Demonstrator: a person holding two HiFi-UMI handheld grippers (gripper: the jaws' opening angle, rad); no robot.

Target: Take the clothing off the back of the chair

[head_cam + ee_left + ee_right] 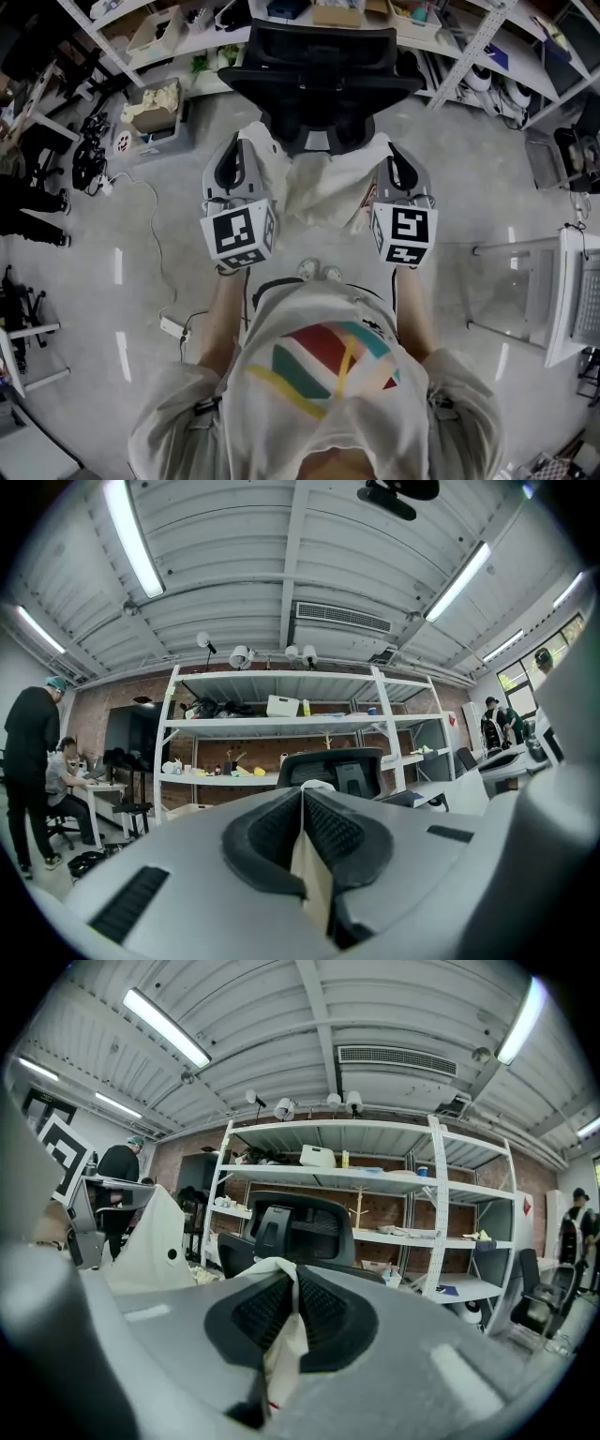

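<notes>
A cream-white garment (323, 187) hangs stretched between my two grippers, in front of the black office chair (322, 70) and off its back. My left gripper (242, 150) is shut on the garment's left upper edge; a fold of pale cloth (309, 874) shows pinched between its black pads (333, 832). My right gripper (392, 155) is shut on the right upper edge, with white cloth (281, 1354) pressed between its pads (323, 1312). Both grippers point level toward the chair (330, 771), whose black backrest (305, 1227) stands a little beyond them.
White metal shelving (187, 42) with boxes and clutter runs behind the chair. A box of items (155, 108) and cables (141, 187) lie on the floor at left. A white table frame (562, 291) stands at right. People (33, 761) stand at desks far left.
</notes>
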